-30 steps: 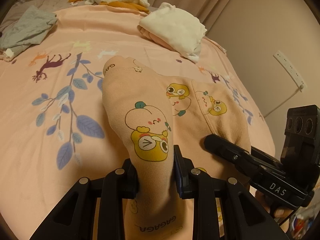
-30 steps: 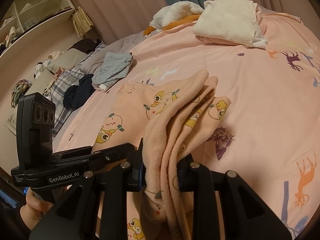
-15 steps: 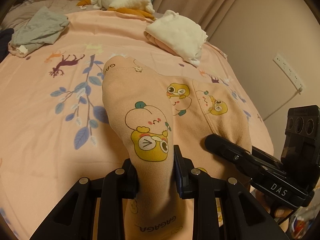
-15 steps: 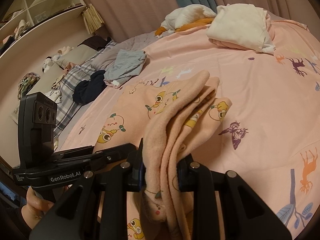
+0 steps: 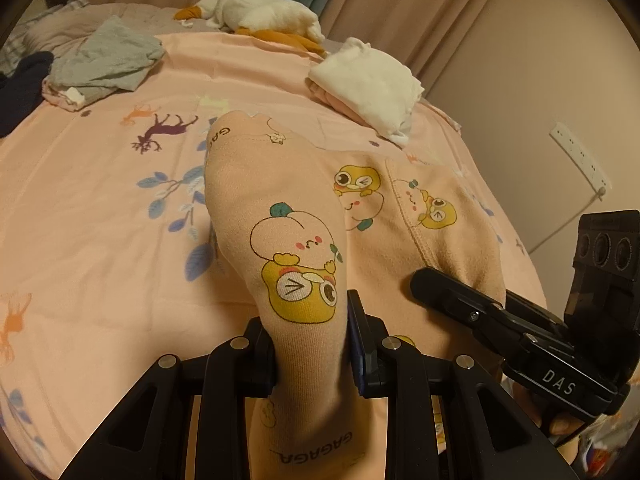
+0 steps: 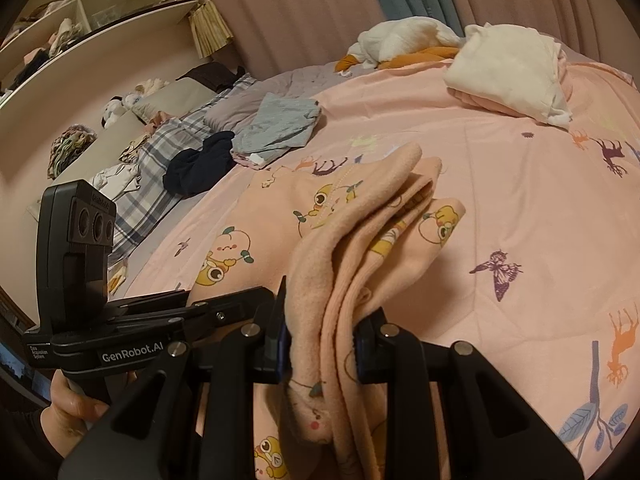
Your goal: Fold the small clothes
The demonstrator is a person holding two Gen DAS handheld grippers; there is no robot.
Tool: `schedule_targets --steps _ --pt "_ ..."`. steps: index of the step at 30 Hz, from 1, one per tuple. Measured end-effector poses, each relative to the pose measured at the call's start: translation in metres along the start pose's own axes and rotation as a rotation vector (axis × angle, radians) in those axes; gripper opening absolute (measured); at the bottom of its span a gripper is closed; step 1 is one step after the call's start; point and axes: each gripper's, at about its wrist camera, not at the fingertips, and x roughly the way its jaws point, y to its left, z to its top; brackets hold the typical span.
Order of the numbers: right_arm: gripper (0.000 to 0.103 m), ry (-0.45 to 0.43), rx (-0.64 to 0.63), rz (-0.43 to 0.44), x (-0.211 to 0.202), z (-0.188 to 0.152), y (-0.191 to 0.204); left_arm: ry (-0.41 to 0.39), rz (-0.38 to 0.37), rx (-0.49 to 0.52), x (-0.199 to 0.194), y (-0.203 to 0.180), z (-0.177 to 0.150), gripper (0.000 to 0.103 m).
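Observation:
A small peach garment printed with yellow cartoon chicks hangs stretched between both grippers above the pink bedspread. My left gripper is shut on one bunched end, its waistband lettering showing below the jaws. My right gripper is shut on the other end, where several folded layers bulge up between the fingers. Each view shows the other gripper beside it: the right one low right, the left one low left, gripped by a hand.
A folded cream and pink pile sits at the far right of the bed. A grey garment, a navy one and a white-and-orange heap lie at the far side. Curtains, a wall and shelves surround the bed.
Both grippers have drawn back and slightly up with the peach garment still held. More of the bed's far side and the shelves has come into view. The jaws have not changed.

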Motion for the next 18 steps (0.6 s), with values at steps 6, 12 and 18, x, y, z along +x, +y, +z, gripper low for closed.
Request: schedule_targets --steps 6,12,18 --pt "0.024 0.003 -0.023 0.016 0.002 0.002 0.012 -0.019 0.008 -0.022 -0.011 0.007 -0.002 0.026" --pt "0.024 0.012 -0.045 0.035 0.005 0.005 0.023 -0.035 0.022 -0.041 -0.022 0.011 -0.007 0.026" --pt "0.024 0.027 -0.076 0.045 0.008 0.008 0.032 -0.052 0.025 -0.069 -0.031 0.019 -0.011 0.026"
